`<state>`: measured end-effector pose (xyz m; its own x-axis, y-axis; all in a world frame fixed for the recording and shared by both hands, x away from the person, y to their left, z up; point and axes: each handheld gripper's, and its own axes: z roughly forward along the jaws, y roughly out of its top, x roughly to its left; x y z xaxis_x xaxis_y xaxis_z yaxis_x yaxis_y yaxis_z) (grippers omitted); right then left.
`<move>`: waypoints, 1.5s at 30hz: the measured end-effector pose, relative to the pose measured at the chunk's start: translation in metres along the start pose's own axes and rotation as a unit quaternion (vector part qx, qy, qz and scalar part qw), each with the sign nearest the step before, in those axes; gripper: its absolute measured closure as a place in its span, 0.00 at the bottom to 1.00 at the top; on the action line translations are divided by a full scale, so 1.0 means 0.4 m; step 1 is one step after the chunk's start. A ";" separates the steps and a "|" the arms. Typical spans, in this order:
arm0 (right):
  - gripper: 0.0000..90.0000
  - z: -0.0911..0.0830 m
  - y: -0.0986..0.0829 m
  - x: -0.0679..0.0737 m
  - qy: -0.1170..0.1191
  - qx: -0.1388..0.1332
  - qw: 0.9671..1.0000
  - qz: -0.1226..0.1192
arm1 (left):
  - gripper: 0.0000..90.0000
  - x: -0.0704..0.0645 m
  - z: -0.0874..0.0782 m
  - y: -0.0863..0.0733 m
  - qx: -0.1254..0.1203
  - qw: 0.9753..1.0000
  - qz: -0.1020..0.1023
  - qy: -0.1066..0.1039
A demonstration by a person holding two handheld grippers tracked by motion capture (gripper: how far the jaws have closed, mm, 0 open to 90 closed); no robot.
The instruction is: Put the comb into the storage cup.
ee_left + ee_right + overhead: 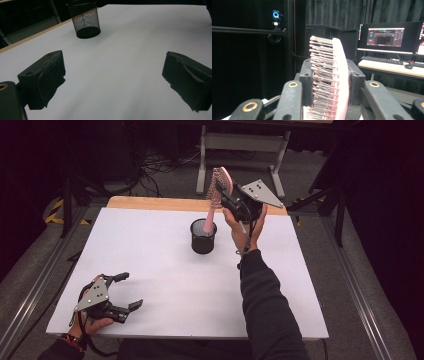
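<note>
Right gripper (227,195) is clamped on the head of a pink hairbrush (218,187), held above the black mesh cup (203,236); handle end dips at the cup mouth. Long axis near vertical, slightly tilted, head up, bristles facing left in the right gripper view. Likely step: lower straight, handle centered, release low. Left gripper (125,291) rests wide open and empty on the tabletop (165,285).

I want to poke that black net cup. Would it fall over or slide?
Probably it slides, and may tip if poked up high. The black mesh cup looks light, since you can see through its wire wall. It stands upright on a smooth white table. The pink hairbrush handle seems to dip inside, which could steady or lever it.
</note>
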<state>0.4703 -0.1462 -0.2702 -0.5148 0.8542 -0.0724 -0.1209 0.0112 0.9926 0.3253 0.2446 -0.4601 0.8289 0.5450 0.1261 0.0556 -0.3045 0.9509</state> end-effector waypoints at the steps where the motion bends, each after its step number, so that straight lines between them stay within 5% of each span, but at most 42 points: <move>1: 0.73 0.008 -0.006 0.000 0.000 0.002 1.000 0.001 | 0.06 0.000 -0.001 0.000 0.000 1.000 0.000 -0.001; 16: 0.72 0.049 -0.074 0.006 -0.017 0.028 0.999 0.014 | 0.07 0.000 -0.006 0.003 0.001 1.000 0.002 -0.001; 35: 0.72 0.045 -0.184 0.022 -0.013 0.059 0.997 0.054 | 0.07 -0.001 -0.003 0.003 0.008 1.000 0.005 0.000; 45: 0.72 0.042 -0.224 0.023 -0.011 0.073 0.996 0.056 | 0.08 -0.003 -0.003 0.003 0.007 1.000 0.008 0.002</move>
<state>0.4905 -0.1306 -0.3583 -0.4988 0.8658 0.0399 0.0618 -0.0103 0.9980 0.3238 0.2445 -0.4588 0.8277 0.5429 0.1421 0.0508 -0.3246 0.9445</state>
